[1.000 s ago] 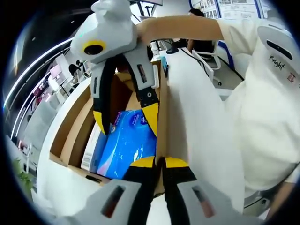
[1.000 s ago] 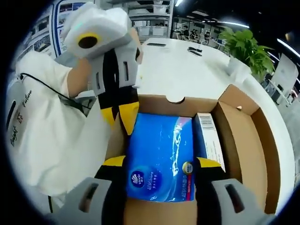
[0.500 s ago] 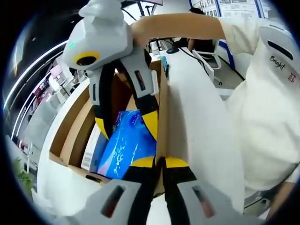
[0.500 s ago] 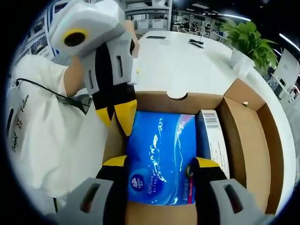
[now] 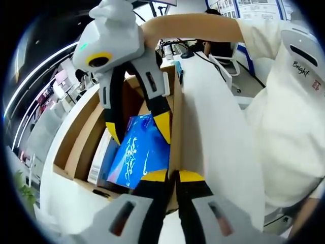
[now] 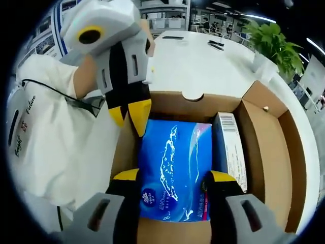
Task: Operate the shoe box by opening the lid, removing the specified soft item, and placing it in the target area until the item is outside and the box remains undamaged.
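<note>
Now my right claw (image 6: pixel 170 178) is clamped on the blue soft pack (image 6: pixel 172 170), tipped up inside the open shoe box (image 6: pixel 264 147). I think I am taking it out; next I lift it clear. My left claw (image 5: pixel 171 177) pinches the box wall. A small white carton (image 6: pixel 229 150) sits beside the pack.
</note>
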`<state>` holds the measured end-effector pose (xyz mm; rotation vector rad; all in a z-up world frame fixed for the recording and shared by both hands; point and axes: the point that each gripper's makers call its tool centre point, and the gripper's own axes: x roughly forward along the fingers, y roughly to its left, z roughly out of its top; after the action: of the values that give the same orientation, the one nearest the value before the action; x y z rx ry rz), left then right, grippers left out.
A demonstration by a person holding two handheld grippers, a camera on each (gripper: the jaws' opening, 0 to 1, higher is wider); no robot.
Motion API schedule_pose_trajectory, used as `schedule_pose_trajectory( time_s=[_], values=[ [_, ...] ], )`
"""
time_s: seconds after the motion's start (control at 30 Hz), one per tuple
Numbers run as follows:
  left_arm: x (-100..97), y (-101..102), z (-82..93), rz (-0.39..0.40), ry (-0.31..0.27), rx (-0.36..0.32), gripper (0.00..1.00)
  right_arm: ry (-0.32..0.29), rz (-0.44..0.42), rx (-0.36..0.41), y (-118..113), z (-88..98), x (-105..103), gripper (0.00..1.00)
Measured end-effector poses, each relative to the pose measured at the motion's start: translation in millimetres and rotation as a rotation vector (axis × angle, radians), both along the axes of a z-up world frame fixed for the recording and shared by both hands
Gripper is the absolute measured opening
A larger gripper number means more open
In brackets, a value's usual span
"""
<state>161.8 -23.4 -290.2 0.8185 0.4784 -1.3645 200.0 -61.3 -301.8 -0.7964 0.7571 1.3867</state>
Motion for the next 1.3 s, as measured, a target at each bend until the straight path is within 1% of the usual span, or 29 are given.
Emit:
schedule_pose_trajectory(
  time_s=[0.13,0.2,0.37,0.7,0.93,1.17,1.3],
  values=[
    [0.0,0,0.1,0.007,0.008,-0.001,0.05,-0.002,0.01,-0.01,-6,-0.4,-1,0.52],
    [0.4,0,0.2,0.018,0.019,-0.003,0.05,-0.007,0.018,-0.03,-10,-0.5,-1,0.52],
    [0.5,0,0.0,0.016,0.017,-0.001,0.05,-0.006,0.017,-0.077,-22,-1.5,-2,0.52],
    [0.8,1,0.1,0.015,0.013,-0.004,0.05,-0.006,0.014,-0.094,-29,-1.5,0,0.52],
    [0.3,1,0.3,0.014,0.013,-0.004,0.05,-0.008,0.03,-0.147,-54,-1.3,-4,0.52],
    [0.5,1,0.0,0.014,0.015,-0.007,0.05,-0.005,0.013,-0.181,-80,-1.7,0,0.52],
    [0.6,1,-0.1,0.015,0.014,-0.009,0.05,-0.004,0.002,-0.192,-89,-1.8,1,0.52]
  ],
)
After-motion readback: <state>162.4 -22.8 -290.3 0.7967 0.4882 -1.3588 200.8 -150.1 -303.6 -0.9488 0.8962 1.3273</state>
